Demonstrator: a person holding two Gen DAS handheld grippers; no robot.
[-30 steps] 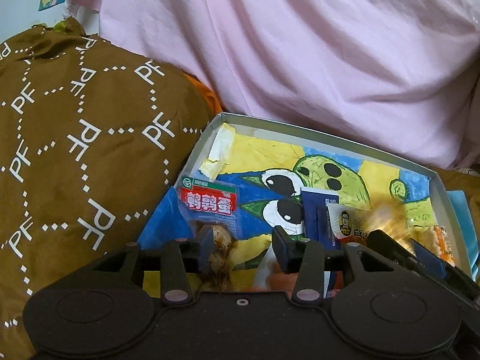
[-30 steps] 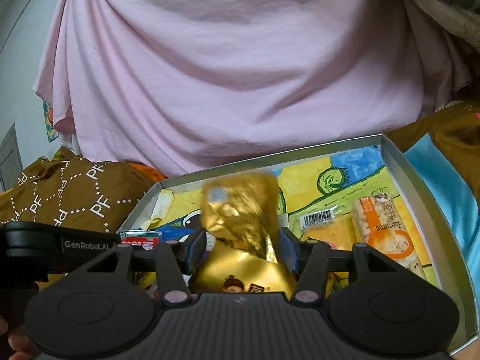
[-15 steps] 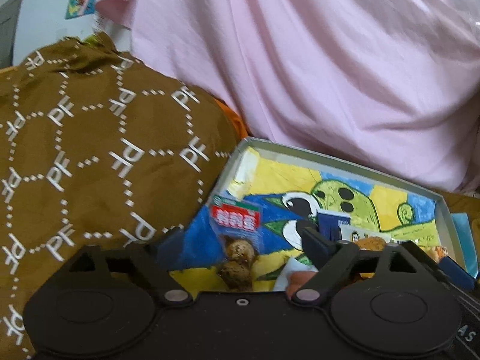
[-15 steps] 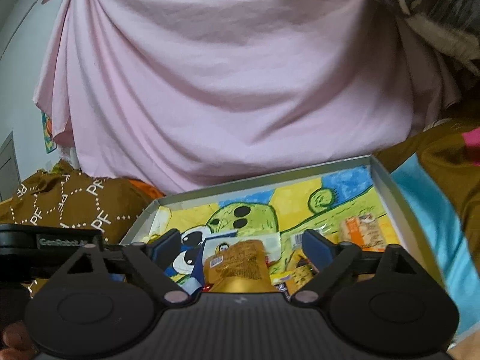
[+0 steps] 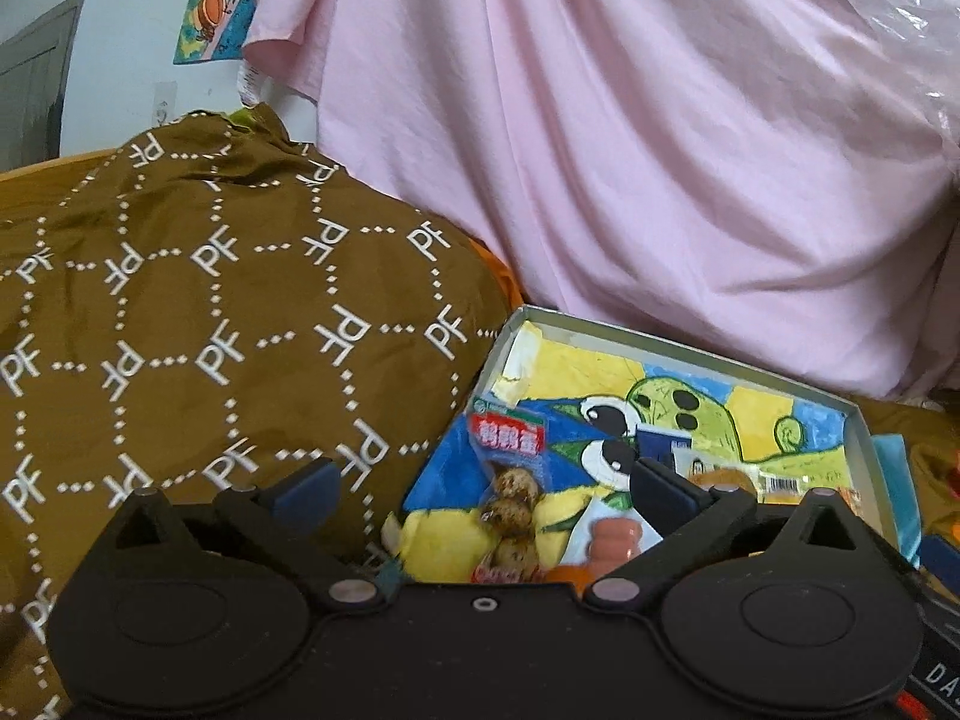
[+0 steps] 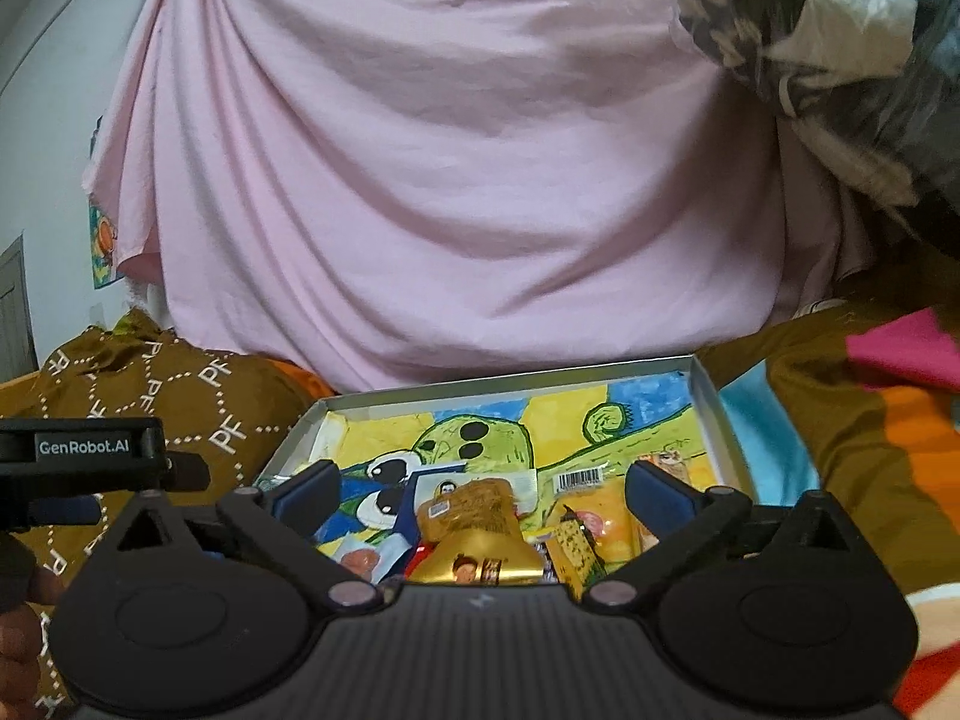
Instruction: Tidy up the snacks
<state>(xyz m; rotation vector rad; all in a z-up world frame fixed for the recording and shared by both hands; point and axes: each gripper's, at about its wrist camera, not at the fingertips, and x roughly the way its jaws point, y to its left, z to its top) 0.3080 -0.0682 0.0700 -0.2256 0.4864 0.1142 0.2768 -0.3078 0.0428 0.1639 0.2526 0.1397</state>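
A shallow grey box (image 5: 690, 351) with a cartoon drawing on its floor holds the snacks; it also shows in the right wrist view (image 6: 504, 383). A clear quail-egg packet with a red label (image 5: 510, 474) lies at the box's left side, in front of my open, empty left gripper (image 5: 483, 489). A gold snack bag (image 6: 474, 534) lies in the box between the fingers of my open right gripper (image 6: 480, 489), not held. A blue-and-white packet (image 6: 441, 483) and yellow and orange packets (image 6: 606, 510) lie beside it.
A brown "PF" patterned cushion (image 5: 198, 324) rises left of the box. Pink draped cloth (image 6: 444, 180) stands behind it. Brown, orange and pink bedding (image 6: 870, 408) lies to the right. The left gripper's body (image 6: 84, 456) shows at the right view's left edge.
Both grippers opened and let go: the left released the quail-egg packet, the right released the gold bag. Both packs now lie in the box, and both grippers have pulled back and up.
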